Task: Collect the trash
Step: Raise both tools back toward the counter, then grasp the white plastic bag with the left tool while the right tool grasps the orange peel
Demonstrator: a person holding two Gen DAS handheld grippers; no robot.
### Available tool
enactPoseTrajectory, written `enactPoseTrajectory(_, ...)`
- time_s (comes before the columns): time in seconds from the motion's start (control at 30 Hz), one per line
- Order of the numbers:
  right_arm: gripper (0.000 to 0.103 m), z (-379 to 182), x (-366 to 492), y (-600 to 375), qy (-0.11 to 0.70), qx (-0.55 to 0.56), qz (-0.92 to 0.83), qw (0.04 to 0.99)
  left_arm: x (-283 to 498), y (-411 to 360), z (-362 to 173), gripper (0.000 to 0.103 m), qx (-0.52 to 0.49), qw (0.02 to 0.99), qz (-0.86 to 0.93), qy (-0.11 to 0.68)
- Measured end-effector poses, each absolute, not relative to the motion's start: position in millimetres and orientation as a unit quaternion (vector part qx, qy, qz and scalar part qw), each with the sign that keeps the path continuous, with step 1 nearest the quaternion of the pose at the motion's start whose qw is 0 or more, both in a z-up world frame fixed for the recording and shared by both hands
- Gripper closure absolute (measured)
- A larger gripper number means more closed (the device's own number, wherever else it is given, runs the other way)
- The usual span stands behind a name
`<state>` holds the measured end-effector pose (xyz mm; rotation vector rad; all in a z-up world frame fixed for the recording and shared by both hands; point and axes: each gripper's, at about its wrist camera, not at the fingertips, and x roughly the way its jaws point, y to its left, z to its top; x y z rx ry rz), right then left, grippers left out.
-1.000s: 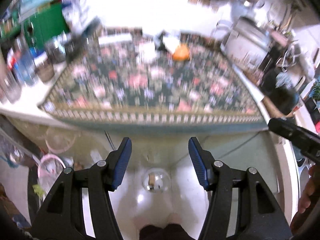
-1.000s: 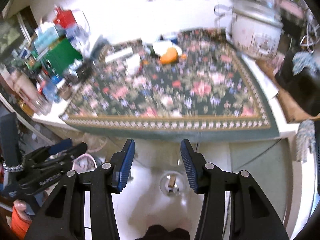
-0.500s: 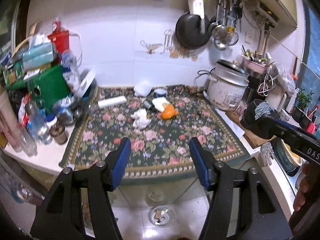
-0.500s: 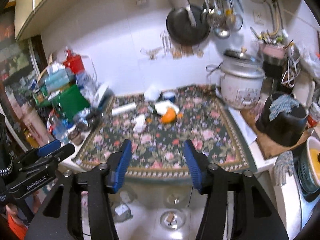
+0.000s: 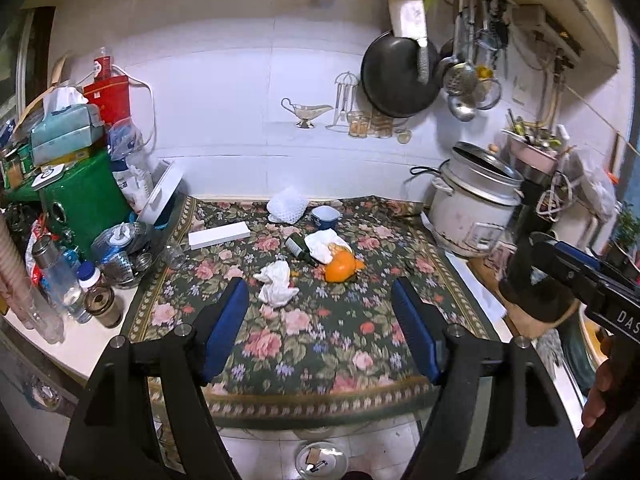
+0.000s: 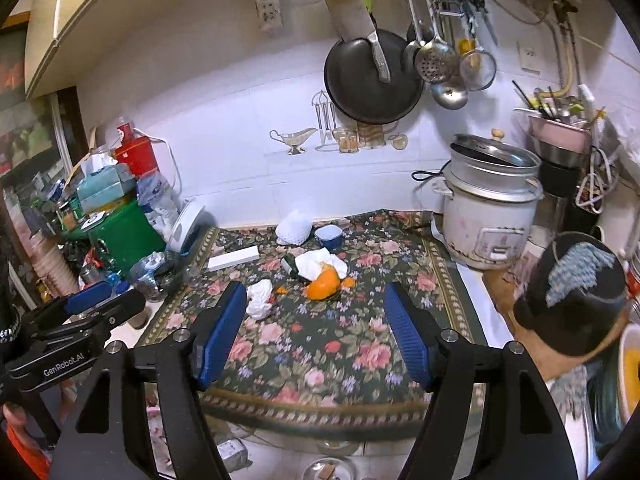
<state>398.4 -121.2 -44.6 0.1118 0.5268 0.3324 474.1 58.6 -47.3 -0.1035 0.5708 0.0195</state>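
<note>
Trash lies mid-counter on a floral cloth (image 5: 320,328): a crumpled white tissue (image 5: 276,282), an orange peel (image 5: 340,268), a second white tissue (image 5: 324,246) over a dark bottle (image 5: 298,246), and a white foam net (image 5: 288,210). The same items show in the right wrist view: tissue (image 6: 259,298), peel (image 6: 324,284), foam net (image 6: 294,227). My left gripper (image 5: 320,328) is open and empty, well short of the trash. My right gripper (image 6: 314,332) is open and empty, also at the near edge. The right gripper also shows at the left view's right edge (image 5: 576,276).
A rice cooker (image 5: 472,208) stands at the back right. A blue cup (image 5: 326,216), a white box (image 5: 219,236), a green container (image 5: 80,200) and several bottles and jars (image 5: 64,284) crowd the left. Pans and utensils hang on the wall (image 5: 400,76).
Both grippers have risen and tilted up from looking at the floor and counter edge to looking across the counter. Both stay open and empty.
</note>
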Motion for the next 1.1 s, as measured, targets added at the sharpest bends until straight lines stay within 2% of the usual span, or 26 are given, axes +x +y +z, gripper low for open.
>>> enactPoseTrajectory(0.27,0.036,-45.1,477.0,-141.7,0.28,0.036,0.214,0.935,541.3,53.0,-59.7,0.031,-0.088,0.945,0.067,0.307)
enactPoseTrajectory(0.6,0.036,-77.7,545.2,-138.8,0.331,0.032,0.249,0.91,600.3,72.5,-104.4,0.031,-0.117,0.914,0.12,0.369)
enactPoseTrajectory(1.1,0.036,-137.6,616.5,-88.6,0.434,0.041,0.184,0.881,692.4,145.2,-190.6,0.031,-0.126,0.867,0.048,0.48)
